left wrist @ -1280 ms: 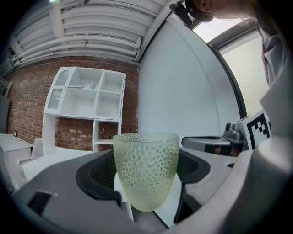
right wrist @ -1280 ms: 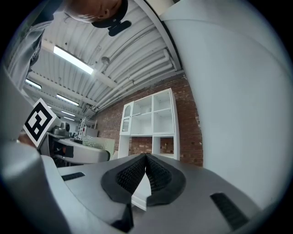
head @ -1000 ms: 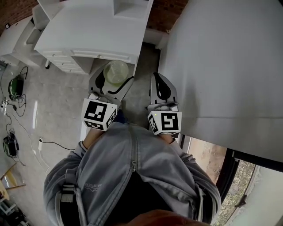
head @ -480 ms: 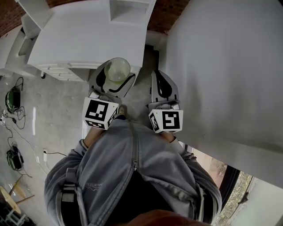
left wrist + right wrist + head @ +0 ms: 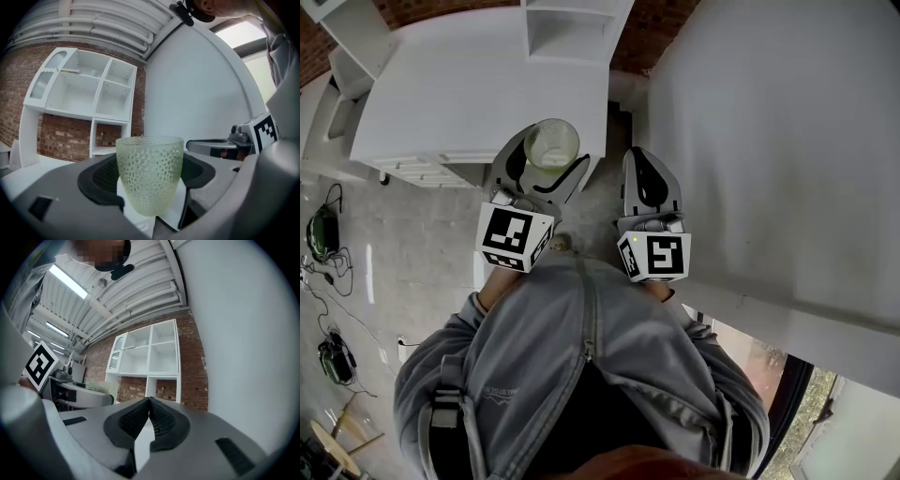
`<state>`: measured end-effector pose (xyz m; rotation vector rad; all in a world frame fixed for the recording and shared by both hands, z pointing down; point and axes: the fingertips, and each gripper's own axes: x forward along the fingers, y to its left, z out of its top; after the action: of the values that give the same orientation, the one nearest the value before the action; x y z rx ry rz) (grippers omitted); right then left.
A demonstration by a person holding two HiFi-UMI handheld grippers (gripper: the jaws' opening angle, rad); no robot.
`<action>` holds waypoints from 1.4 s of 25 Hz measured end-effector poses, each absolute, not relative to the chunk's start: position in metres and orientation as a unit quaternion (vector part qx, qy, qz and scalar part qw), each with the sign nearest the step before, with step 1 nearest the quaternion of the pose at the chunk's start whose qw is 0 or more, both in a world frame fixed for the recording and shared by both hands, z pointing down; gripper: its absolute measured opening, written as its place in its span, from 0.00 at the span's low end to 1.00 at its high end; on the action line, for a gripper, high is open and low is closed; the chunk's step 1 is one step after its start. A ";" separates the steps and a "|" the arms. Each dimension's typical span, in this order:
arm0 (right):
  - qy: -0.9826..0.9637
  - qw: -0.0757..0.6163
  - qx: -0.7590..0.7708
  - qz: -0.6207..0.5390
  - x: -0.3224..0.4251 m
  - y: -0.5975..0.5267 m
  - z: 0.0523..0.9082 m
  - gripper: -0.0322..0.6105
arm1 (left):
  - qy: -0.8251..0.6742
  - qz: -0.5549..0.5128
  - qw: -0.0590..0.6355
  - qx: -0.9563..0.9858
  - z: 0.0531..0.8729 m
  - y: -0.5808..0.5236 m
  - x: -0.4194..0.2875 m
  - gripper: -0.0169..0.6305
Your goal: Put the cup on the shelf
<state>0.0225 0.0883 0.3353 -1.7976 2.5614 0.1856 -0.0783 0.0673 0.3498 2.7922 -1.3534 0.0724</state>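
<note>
Both tools have been carried forward since the earlier frame, and in the head view the cup (image 5: 551, 142) is now seen over the front edge of the white worktop (image 5: 450, 89), where bare floor lay beneath it before. The floor cables have been shifted towards the frame's left edge.

The left tool (image 5: 553, 152) is held wide and clamped on the cup, which is kept upright between its pads with the mouth up. The right tool (image 5: 641, 161) is held just beside it, level with it, with its jaws pressed together on nothing.

From above, only the top of the shelf (image 5: 567, 28) is caught, ahead of both tools. The open white compartments and the brick wall (image 5: 61, 136) behind them are shown only in the gripper views. The dimpled, pale green glass of the cup is revealed in the left gripper view. A plain white wall (image 5: 243, 333) is seen to the right of the right tool.

Whether anything is inside the cup cannot be told.
</note>
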 end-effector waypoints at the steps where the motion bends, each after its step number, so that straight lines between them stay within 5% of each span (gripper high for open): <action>1: 0.816 0.003 -0.576 0.058 0.022 0.085 0.336 0.09 | -0.435 0.024 0.019 0.900 0.350 0.063 -0.079 0.61; 35: 0.827 0.011 -0.559 0.063 0.055 -0.054 0.327 0.09 | -0.442 0.035 0.031 0.896 0.354 -0.066 -0.047 0.61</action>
<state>0.0551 -0.0537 0.3270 -1.7426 2.5792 0.1966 -0.0468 -0.0662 0.3545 2.7605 -1.3623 0.1079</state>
